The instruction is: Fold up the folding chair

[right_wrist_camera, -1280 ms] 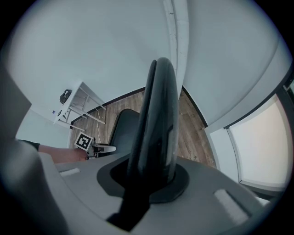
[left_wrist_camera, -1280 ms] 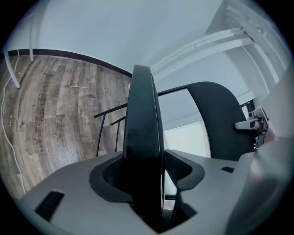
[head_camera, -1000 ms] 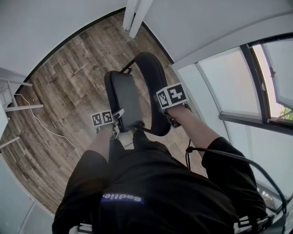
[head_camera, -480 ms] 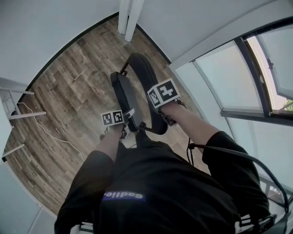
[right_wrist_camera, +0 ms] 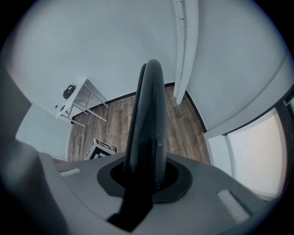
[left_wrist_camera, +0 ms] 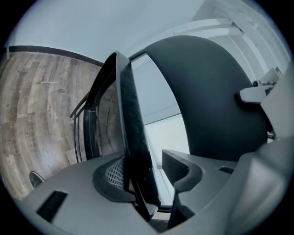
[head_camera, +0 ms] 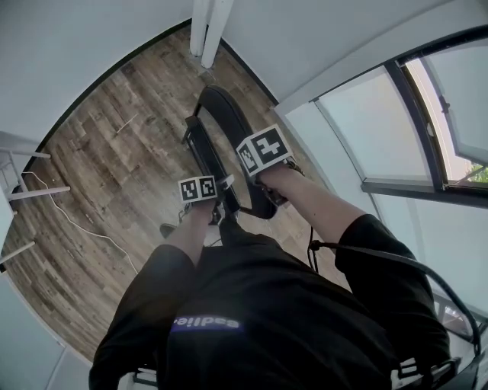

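Note:
The black folding chair stands close below me on the wood floor. Its seat (head_camera: 203, 148) is tipped up nearly edge-on, close to the backrest (head_camera: 232, 122). My left gripper (head_camera: 221, 202) is at the seat's near edge. In the left gripper view the seat edge (left_wrist_camera: 133, 137) lies between the closing jaws, against the left pad (left_wrist_camera: 115, 174), with a gap to the right pad (left_wrist_camera: 177, 167). The backrest (left_wrist_camera: 216, 101) fills that view's right. My right gripper (head_camera: 263, 194) points down, shut on the backrest's top rim (right_wrist_camera: 147, 114).
A white wall and a large window (head_camera: 381, 129) run along the right of the chair. A white post (head_camera: 210, 23) stands behind it. White table legs (head_camera: 30, 183) and a thin cable (head_camera: 76, 221) lie to the left on the floor.
The seat has swung up from nearly flat to almost edge-on against the backrest. My left gripper rose and moved right with it. The right gripper kept its hold on the backrest.

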The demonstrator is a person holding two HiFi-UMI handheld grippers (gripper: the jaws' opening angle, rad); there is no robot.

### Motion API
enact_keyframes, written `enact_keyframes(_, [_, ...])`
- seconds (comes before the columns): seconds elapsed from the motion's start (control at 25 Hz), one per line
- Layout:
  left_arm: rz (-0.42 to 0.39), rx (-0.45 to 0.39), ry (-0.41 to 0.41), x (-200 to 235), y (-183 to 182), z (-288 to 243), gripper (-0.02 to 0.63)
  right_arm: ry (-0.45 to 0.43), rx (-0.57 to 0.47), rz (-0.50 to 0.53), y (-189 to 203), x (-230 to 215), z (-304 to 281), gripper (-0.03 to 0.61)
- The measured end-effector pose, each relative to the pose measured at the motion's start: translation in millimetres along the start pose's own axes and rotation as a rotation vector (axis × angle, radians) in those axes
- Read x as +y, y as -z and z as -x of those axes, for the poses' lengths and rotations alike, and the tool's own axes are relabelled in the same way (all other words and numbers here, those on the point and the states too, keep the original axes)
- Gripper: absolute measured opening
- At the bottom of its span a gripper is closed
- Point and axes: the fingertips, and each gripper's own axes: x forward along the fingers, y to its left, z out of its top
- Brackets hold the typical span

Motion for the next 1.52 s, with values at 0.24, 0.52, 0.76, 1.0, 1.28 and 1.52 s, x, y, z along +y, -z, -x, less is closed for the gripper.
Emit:
enact_keyframes(0.24, [-0.019, 0.019, 0.004, -13.1, -3.5, -16.8, 0.199, 0.027, 0.005, 0.016, -1.8, 3.5, 0.6, 0.050])
enact_keyframes(0.52, [-0.127, 0.120, 0.042, -20.9, 3.5, -24.9, 0.200, 0.026, -0.002, -0.005, -0.4, -12.1, 3.6, 0.046])
enact_keyframes(0.76, [-0.163, 0.114, 0.047, -17.5, -2.1, -13.6, 0.201, 0.075, -0.008, 0.035, -2.1, -27.9, 7.3, 0.055])
enact_keyframes(1.0, [-0.158, 0.080, 0.051, -21.7, 2.2, 15.3, 0.201, 0.076, -0.007, 0.030, -0.7, -41.1, 9.2, 0.055])
enact_keyframes(1.28, [-0.224, -0.038, 0.099, -61.8, -7.6, 79.6, 0.201, 0.079, -0.009, 0.041, 0.9, -44.8, 14.1, 0.058])
enact_keyframes(1.52, [-0.301, -0.174, 0.140, -103.0, -20.3, 158.2, 0.200, 0.084, -0.009, 0.051, 1.2, -42.8, 14.0, 0.058])
